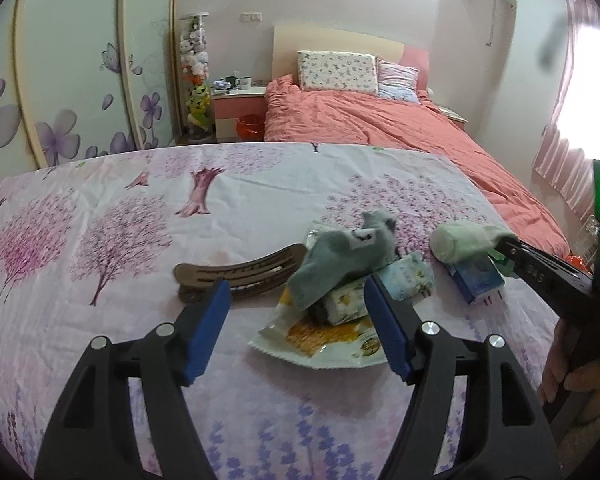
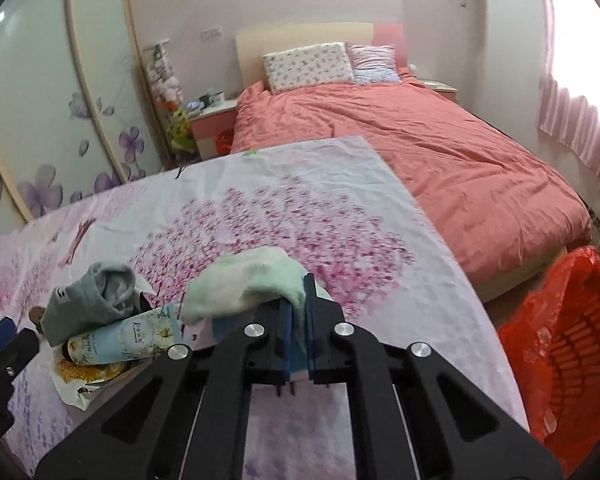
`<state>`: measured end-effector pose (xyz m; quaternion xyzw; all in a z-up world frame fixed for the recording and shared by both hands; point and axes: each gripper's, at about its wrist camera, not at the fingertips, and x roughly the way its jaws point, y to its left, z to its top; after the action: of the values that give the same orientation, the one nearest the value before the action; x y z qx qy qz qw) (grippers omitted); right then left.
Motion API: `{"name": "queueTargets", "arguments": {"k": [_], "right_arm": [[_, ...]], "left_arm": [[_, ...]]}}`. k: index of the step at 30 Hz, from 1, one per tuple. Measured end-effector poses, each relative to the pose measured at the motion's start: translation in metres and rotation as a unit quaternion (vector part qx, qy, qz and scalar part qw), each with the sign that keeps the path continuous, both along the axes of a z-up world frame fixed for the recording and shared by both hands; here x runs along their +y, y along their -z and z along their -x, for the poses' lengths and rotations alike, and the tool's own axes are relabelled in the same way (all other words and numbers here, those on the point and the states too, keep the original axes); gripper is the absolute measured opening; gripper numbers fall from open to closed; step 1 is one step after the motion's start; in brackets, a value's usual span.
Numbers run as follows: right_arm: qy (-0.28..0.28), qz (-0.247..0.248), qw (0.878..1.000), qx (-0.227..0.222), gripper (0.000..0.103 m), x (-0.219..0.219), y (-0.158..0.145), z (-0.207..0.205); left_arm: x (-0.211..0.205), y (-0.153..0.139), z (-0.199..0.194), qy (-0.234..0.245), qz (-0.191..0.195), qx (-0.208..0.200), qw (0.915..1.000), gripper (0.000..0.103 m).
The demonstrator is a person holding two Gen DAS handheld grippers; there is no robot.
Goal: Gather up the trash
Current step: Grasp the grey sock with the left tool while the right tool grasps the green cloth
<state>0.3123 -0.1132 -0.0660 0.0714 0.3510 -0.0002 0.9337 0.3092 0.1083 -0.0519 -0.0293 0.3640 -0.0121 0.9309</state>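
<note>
Only the right wrist view shows the red-lined basket [image 2: 576, 344] at 3 o'clock, while the right gripper [image 2: 297, 320] pinches the green sock [image 2: 252, 280] and the left gripper [image 1: 296, 312] gapes over the snack wrapper [image 1: 320, 340] at 12 o'clock

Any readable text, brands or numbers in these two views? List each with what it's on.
"K": the only clear letter on the floral tissue pack under the grey sock; the smaller print after it is too blurred to read.
Raised marking on the right gripper arm: too blurred to read for certain.
Yellow snack wrapper: print too small to read.
Blue carton under the green sock: no legible text.
</note>
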Motion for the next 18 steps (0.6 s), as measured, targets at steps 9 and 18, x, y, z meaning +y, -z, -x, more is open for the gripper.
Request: {"name": "queueTargets", "arguments": {"k": [9,18], "right_arm": [[0.064,-0.026,0.997,-0.034,0.005,-0.033,-0.002,0.021],[0.057,-0.046,0.997,-0.034,0.005,-0.041,-0.001,0.026]], "left_arm": [[-0.018,0.008,-0.026,0.016,0.002,0.019,0.9997,0.068],[-0.036,0.017,-0.049,0.034,-0.014,0.037,0.9986,0.061]]}}
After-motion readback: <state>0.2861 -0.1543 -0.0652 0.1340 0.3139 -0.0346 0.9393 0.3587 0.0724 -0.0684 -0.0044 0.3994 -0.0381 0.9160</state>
